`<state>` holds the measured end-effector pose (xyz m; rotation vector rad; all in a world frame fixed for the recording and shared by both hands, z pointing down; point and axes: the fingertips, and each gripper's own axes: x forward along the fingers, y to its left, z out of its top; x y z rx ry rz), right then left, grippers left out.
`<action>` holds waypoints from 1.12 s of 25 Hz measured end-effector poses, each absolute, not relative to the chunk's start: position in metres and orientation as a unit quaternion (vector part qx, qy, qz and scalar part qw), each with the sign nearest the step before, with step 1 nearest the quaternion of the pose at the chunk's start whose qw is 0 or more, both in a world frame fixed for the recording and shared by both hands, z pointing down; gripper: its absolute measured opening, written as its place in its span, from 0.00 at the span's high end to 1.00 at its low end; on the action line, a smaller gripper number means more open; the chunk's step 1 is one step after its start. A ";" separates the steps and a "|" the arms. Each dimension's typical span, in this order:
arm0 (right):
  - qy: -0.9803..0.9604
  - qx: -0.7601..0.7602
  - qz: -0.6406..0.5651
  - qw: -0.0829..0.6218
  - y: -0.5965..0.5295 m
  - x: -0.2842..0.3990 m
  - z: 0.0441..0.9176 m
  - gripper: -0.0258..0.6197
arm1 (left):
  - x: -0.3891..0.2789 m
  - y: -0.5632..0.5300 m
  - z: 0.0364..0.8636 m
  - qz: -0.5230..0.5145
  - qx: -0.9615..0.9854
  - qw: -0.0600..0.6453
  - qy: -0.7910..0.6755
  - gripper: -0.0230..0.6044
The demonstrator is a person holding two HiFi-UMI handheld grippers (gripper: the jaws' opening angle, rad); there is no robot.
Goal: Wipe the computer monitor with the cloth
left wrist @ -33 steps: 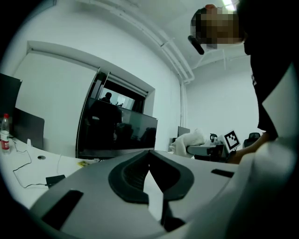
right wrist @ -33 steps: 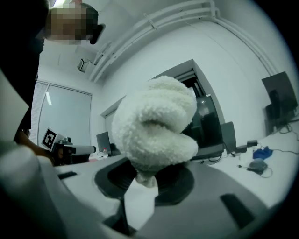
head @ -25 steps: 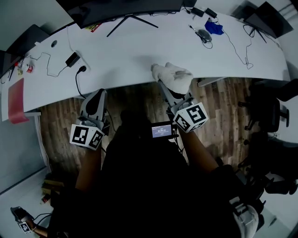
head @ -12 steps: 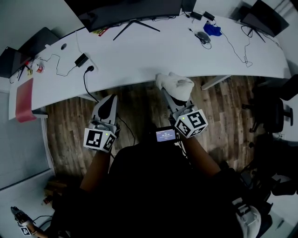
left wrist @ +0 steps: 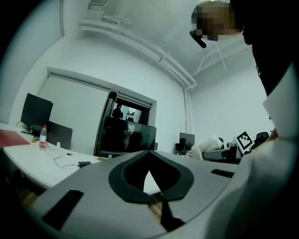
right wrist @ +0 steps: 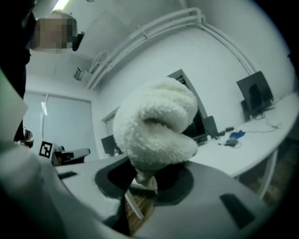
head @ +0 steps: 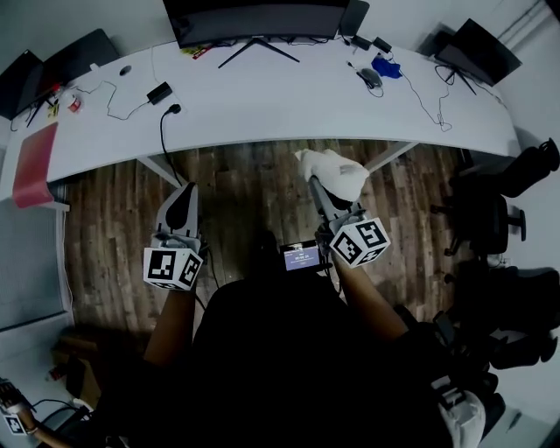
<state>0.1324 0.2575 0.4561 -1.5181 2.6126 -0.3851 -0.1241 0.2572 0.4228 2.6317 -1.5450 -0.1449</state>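
The wide dark monitor [head: 254, 17] stands at the back of the curved white desk [head: 262, 105]; in the left gripper view the monitor [left wrist: 128, 137] shows far ahead. A fluffy white cloth [head: 332, 171] is bunched in my right gripper [head: 315, 182], which is shut on it over the wooden floor, well short of the desk's edge. Seen from the right gripper view, the cloth [right wrist: 156, 126] bulges above the right gripper [right wrist: 142, 179] and hides most of what lies ahead. My left gripper [head: 185, 191] hangs over the floor, shut and holding nothing; the left gripper [left wrist: 149, 156] shows its tips together.
On the desk lie a power adapter with cables [head: 160, 92], a mouse beside a blue item [head: 372, 74], a red mat [head: 31, 166] and dark screens at the left end [head: 79, 52] and right end [head: 477, 52]. Office chairs [head: 490, 219] stand on the right.
The view has drawn back from the desk. Both grippers, a second ago at the desk's front edge, are now over the floor; the cloth has stayed in the right gripper.
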 end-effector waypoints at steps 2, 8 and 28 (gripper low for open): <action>0.847 -0.513 -0.134 0.045 0.274 0.137 0.464 0.81 | -0.135 0.277 0.431 -0.050 0.857 0.048 -0.511 0.98; 0.855 -0.510 -0.099 -0.003 0.321 0.129 0.464 0.81 | -0.139 0.330 0.462 -0.047 0.854 0.079 -0.512 0.98; 0.892 -0.441 -0.100 -0.005 0.388 0.229 0.474 0.81 | 0.016 0.391 0.461 -0.020 0.867 0.112 -0.485 0.98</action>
